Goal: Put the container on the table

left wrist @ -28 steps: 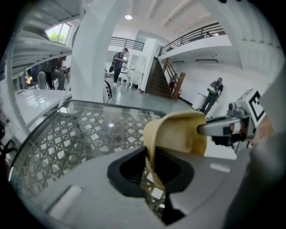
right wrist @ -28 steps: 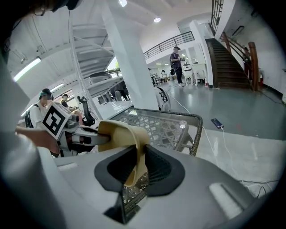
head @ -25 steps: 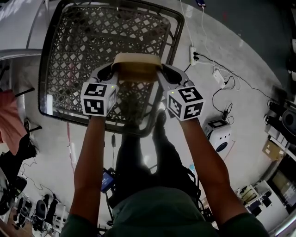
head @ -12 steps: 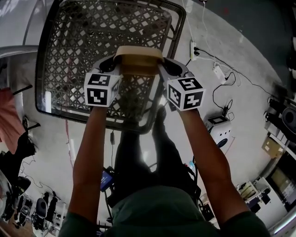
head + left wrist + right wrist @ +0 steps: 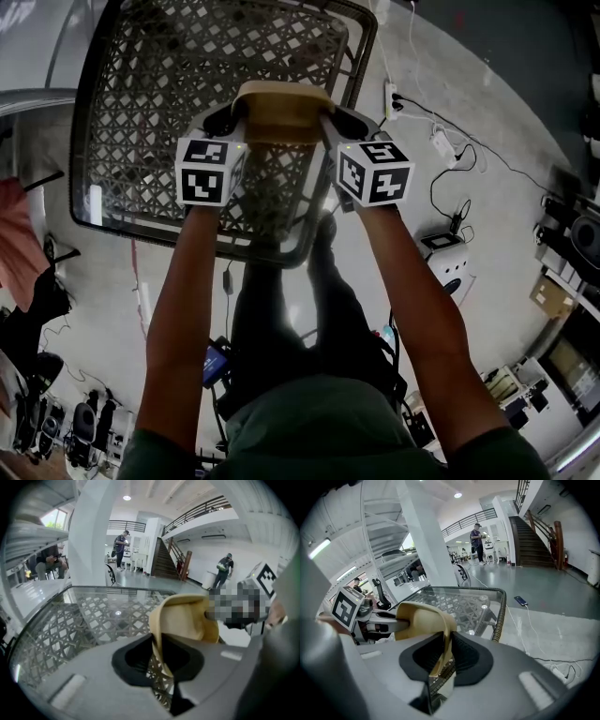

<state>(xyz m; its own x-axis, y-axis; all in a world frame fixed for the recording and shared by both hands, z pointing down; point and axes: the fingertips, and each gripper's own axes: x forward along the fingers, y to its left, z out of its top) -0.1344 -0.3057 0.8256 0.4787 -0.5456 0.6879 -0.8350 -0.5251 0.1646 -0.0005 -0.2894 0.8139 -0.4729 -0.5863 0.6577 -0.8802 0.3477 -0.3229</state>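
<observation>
A tan, shallow container [image 5: 281,111] hangs just above the near edge of a glass-topped lattice table [image 5: 89,141]. My left gripper [image 5: 239,117] pinches its left rim and my right gripper [image 5: 328,117] its right rim. In the left gripper view the thin container wall [image 5: 185,620] runs between the dark pads of the left gripper [image 5: 157,660], whose jaws are opening slightly. In the right gripper view the container rim [image 5: 419,618] stands in the right gripper [image 5: 443,656], whose jaws are closing on it. The container's underside is hidden.
The table's dark rim [image 5: 502,616] runs to the right of the container. On the floor to the right lie a power strip with cables [image 5: 436,150], a white device [image 5: 448,272] and a phone [image 5: 520,601]. A white column [image 5: 93,531] rises behind the table. People stand far off.
Both grippers and the container have shifted a little further in over the table top and slightly lower. Both rims stay gripped.
</observation>
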